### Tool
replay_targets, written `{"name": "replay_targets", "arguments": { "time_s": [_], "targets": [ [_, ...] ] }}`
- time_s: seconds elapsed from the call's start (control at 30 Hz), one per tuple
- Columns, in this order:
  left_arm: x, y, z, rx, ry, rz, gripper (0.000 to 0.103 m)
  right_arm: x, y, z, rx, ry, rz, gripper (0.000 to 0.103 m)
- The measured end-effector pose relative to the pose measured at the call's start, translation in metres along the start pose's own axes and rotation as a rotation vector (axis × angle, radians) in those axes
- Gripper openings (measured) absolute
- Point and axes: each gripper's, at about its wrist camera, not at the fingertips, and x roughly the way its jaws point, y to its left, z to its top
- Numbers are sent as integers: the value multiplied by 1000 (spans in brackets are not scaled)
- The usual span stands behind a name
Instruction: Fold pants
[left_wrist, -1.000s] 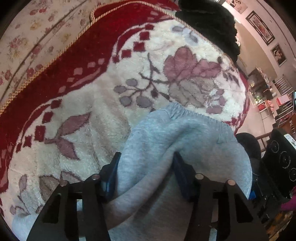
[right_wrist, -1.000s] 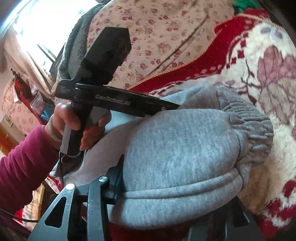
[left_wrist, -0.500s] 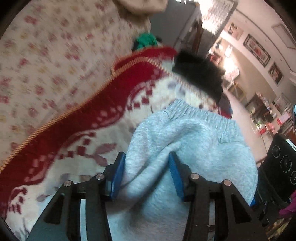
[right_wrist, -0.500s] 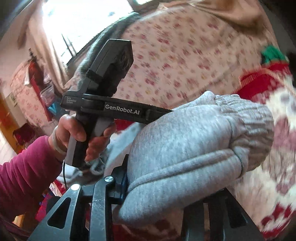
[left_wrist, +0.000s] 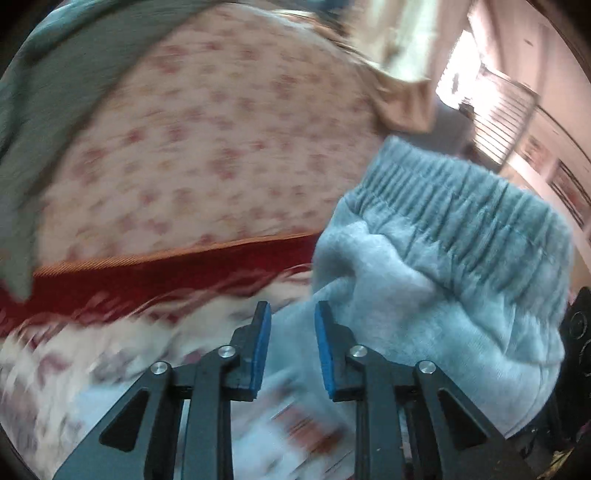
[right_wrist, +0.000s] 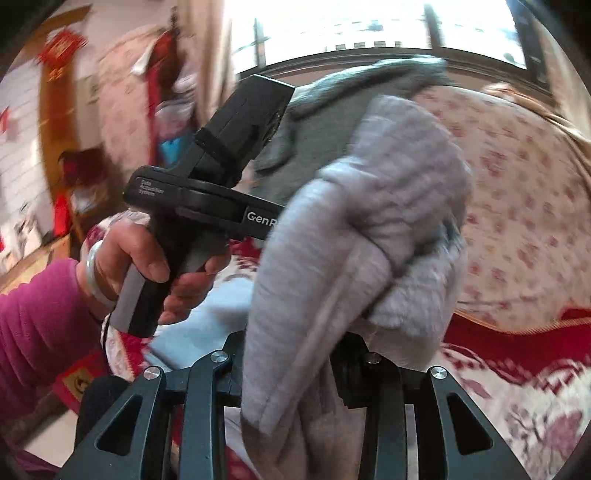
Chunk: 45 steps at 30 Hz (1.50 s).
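Observation:
The grey sweatpants (left_wrist: 436, 280) hang bunched in the air, their ribbed waistband uppermost. My left gripper (left_wrist: 291, 339) has its blue pads a narrow gap apart with a thin fold of the grey cloth between them. In the right wrist view the pants (right_wrist: 354, 236) drape thickly over my right gripper (right_wrist: 291, 354), whose fingertips are hidden under the cloth. The left gripper's black body (right_wrist: 221, 177) and the hand holding it show at left in that view.
A red and cream floral blanket (left_wrist: 147, 288) covers the sofa seat below. The floral sofa back (left_wrist: 207, 140) rises behind, with a grey-green cloth (left_wrist: 48, 92) draped over its top. A window (right_wrist: 369, 26) is behind the sofa.
Both grippers have lifted the pants up off the blanket and tilted upward. The left jaws have narrowed on a thinner fold, and the waistband now hangs to their right.

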Motion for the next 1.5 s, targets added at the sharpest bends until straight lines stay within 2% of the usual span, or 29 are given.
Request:
{"name": "replay_targets", "arguments": {
  "time_s": [0.13,0.2,0.3,0.37,0.4,0.43,0.47,0.5,0.53,0.67,0.77,0.83,0.9,1.03,1.17,1.2,1.3,1.4,1.47,1.5],
  "targets": [
    [-42,67,-51,-133,-18,125,22,44,53,0,-112,62,64,35],
    [-62,102,-82,-219,-20,216,23,65,79,-8,-176,98,76,35],
    [-83,133,-118,-299,-10,297,23,102,121,-29,-291,160,45,36],
    [-96,143,-135,-339,-20,318,26,117,140,-41,-332,186,11,41],
    [-103,146,-139,-355,-34,324,29,123,147,-45,-343,204,5,47],
    [-109,147,-140,-366,-53,329,32,125,152,-48,-336,214,13,57],
    [-117,146,-140,-375,-77,330,39,124,155,-47,-329,216,24,63],
    [-125,143,-139,-377,-105,325,44,117,159,-48,-329,202,41,76],
    [-132,139,-135,-376,-133,320,45,107,160,-49,-341,178,56,84],
    [-147,119,-118,-356,-196,308,52,74,167,-47,-386,123,122,85],
    [-150,93,-110,-328,-223,282,62,45,155,-47,-327,110,210,83],
    [-145,72,-103,-294,-226,261,63,23,140,-49,-272,85,222,84],
    [-139,57,-99,-274,-222,255,67,7,120,-51,-220,70,192,84],
    [-120,22,-96,-231,-195,218,68,-16,65,-62,-121,86,76,84],
    [-97,-10,-100,-179,-159,207,69,-22,34,-88,-146,152,-19,83],
    [-91,-16,-102,-165,-151,212,69,-22,31,-98,-168,174,-45,80],
    [-75,-25,-108,-140,-120,234,70,-18,27,-110,-150,200,-46,50],
    [-61,-24,-112,-135,-95,282,70,-10,28,-111,-136,184,-47,48],
    [-56,-17,-118,-149,-85,326,70,3,31,-112,-135,205,-19,44],
    [-55,-11,-123,-173,-75,328,70,8,35,-113,-137,220,6,33]
  ]
}}
